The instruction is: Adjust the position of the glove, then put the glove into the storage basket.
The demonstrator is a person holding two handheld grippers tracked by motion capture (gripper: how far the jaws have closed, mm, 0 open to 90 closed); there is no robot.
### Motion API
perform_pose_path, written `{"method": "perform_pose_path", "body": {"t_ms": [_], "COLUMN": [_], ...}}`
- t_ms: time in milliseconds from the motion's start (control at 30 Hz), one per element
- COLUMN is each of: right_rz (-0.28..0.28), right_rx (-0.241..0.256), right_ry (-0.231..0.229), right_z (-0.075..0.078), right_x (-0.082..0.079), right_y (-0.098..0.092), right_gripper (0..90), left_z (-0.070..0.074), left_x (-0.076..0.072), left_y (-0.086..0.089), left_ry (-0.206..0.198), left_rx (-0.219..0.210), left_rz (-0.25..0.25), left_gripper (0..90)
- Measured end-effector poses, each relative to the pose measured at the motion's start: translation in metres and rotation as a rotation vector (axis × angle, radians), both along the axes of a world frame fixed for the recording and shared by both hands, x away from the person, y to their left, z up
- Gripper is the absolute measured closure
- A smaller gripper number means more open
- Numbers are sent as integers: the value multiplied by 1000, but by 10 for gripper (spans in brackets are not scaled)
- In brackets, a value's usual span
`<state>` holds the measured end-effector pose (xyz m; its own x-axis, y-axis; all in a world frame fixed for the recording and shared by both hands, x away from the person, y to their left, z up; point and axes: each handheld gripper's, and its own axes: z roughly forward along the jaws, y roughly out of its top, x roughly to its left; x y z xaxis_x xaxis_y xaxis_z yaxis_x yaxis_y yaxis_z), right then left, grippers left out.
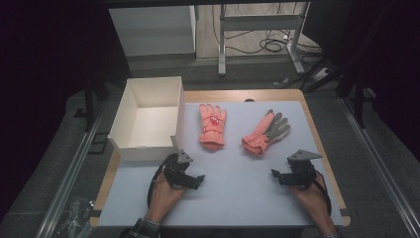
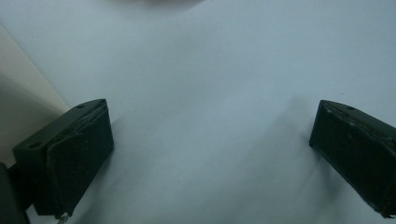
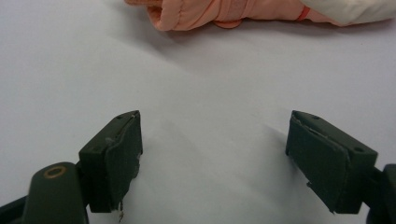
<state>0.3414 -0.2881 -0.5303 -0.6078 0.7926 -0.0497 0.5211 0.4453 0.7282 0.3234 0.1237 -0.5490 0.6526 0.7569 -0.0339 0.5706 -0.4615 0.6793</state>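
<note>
left gripper (image 1: 199, 177): jaws spread, empty, on the mat near the white box (image 1: 130, 111) | right gripper (image 1: 275, 174): jaws spread, empty | left pink glove (image 1: 213, 124) and right pink glove (image 1: 263, 134): flat on the blue mat (image 1: 237, 193), ahead of both grippers | risk: pinching only a fingertip or cuff edge may let a glove slip, or snag the mat
</note>
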Motion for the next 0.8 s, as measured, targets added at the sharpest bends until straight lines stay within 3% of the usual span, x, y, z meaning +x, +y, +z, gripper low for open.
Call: {"method": "perform_pose_path", "body": {"t_ms": [567, 800], "right_rz": [-20, -56], "right_rx": [-7, 35], "right_ry": [8, 36], "right_z": [1, 3], "right_x": [0, 2], "right_y": [1, 2], "right_gripper": [165, 157], "left_z": [0, 0], "left_x": [0, 0], "left_y": [0, 0], "left_ry": [-2, -2], "left_rx": [0, 1], "left_rz": [4, 3], "left_gripper": [0, 0]}}
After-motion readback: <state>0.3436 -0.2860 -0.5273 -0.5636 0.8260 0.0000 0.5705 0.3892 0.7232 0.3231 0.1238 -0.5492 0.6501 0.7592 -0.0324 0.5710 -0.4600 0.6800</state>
